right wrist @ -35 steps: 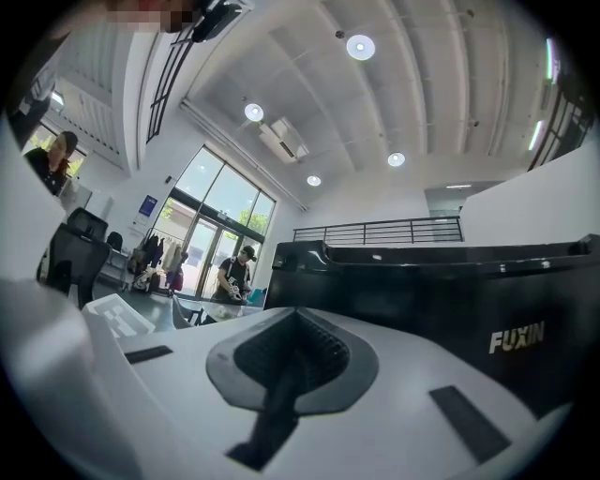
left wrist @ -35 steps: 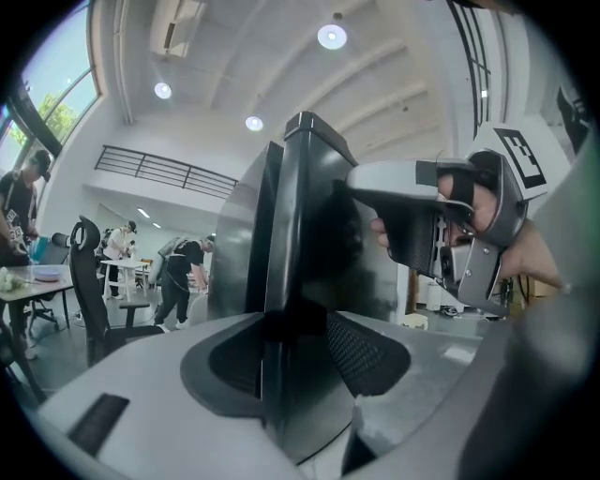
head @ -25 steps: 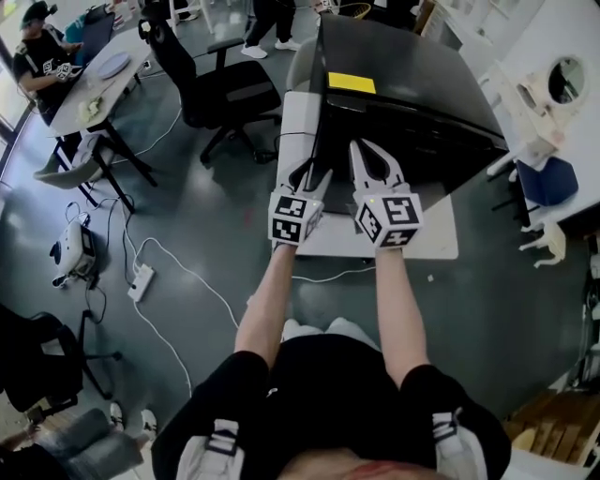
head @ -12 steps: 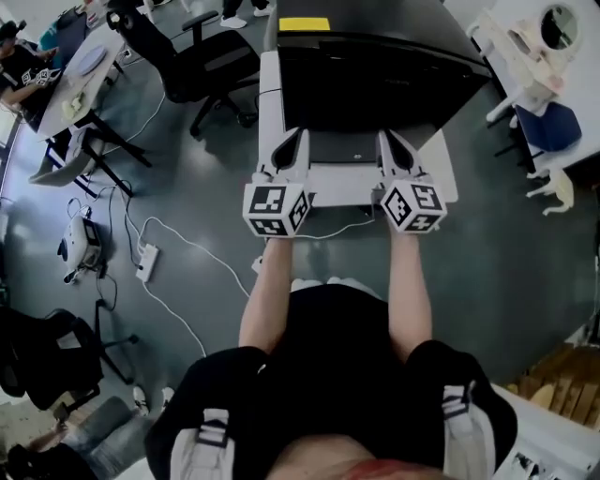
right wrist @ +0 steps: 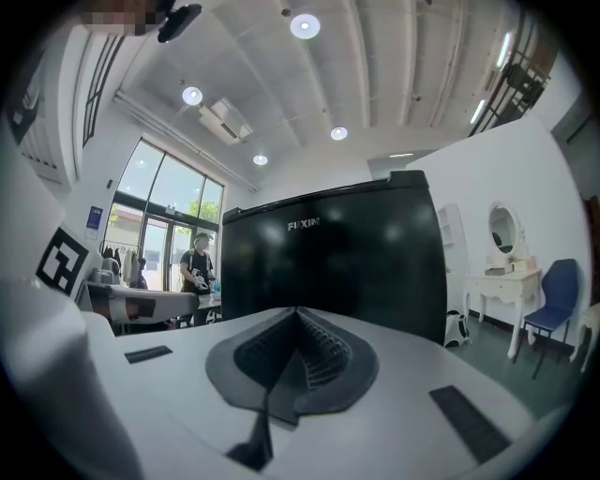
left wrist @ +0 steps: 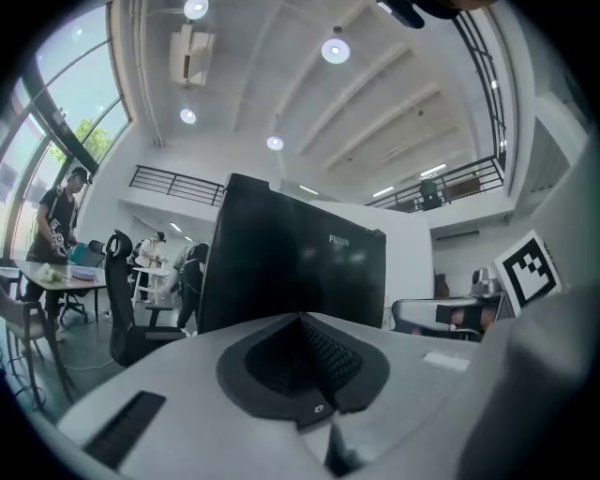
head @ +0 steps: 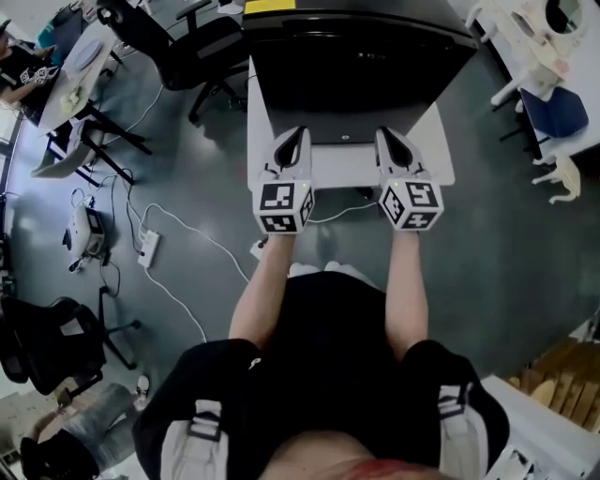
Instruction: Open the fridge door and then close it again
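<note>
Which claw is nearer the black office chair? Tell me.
Left. The left claw is below and right of the chair in the head view; the right claw sits farther right.

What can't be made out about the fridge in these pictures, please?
- Door handle: none shows. The head view looks down on the fridge top, and both gripper views show only flat black front.
- Lower front: hidden behind the shut left gripper and right gripper in their own views.
- Yellow label: cut off by the head view's top edge.
</note>
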### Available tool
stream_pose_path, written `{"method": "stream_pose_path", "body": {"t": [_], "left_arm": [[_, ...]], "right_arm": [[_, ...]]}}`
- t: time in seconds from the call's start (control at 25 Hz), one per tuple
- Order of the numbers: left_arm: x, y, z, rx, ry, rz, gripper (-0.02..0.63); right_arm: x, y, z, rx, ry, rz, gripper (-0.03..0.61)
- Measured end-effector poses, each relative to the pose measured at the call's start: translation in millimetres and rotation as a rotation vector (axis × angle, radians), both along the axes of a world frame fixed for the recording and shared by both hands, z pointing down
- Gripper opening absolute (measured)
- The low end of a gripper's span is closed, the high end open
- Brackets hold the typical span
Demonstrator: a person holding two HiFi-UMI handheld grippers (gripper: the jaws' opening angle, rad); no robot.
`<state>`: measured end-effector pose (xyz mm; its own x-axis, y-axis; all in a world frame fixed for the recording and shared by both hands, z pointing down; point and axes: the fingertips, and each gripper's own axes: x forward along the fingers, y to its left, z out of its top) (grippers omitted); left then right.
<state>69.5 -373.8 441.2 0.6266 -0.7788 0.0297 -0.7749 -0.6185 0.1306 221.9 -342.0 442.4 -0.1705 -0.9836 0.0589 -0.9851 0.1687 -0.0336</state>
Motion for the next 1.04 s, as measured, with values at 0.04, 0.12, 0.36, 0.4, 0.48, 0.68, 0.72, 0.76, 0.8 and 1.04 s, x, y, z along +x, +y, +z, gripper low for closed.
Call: {"method": "stream_pose_path", "body": {"t": [0.04,0.12,0.36,0.4,0.48,0.68,0.72,0.76,0.8,1.04], "left_arm": [[2,0,0,0.003,-0.005,-0.006,-0.003],[3,-2,-2,0.01,-0.006,-0.021,-0.002],[3,-5,-6,0.021,-0.005,-0.05,-0.002],[3,-6,-7,0.023,-0.006,-0.052,-0.002],[4,-8,-9,0.026,-0.002,-0.05,-0.002],[4,-11,-9,0.019,0.018,-0.037,-0.002],[4,-12,-8,0.017,0.019,-0.038,-0.002],[4,-13,-8,0.014,0.02,-0.04,-0.002],[3,-14,-7,0.011,0.02,-0.041,-0.002],[7,-23,-8,0.013,0.041,-0.043,-0.002]], "right_arm": [[2,-1,0,0.004,-0.008,0.002,-0.007],[4,-2,0,0.008,-0.017,0.002,-0.007],[5,-8,-4,0.022,-0.023,-0.017,-0.006],[5,-9,-6,0.027,-0.023,-0.02,-0.006],[5,-12,-8,0.034,-0.024,-0.024,-0.008],[3,-18,-10,0.04,-0.02,-0.039,-0.006],[3,-19,-9,0.036,-0.019,-0.044,-0.006],[3,-20,-8,0.032,-0.018,-0.047,-0.008],[3,-20,-7,0.026,-0.017,-0.048,-0.006],[12,-26,-8,0.03,-0.007,-0.042,-0.006]]}}
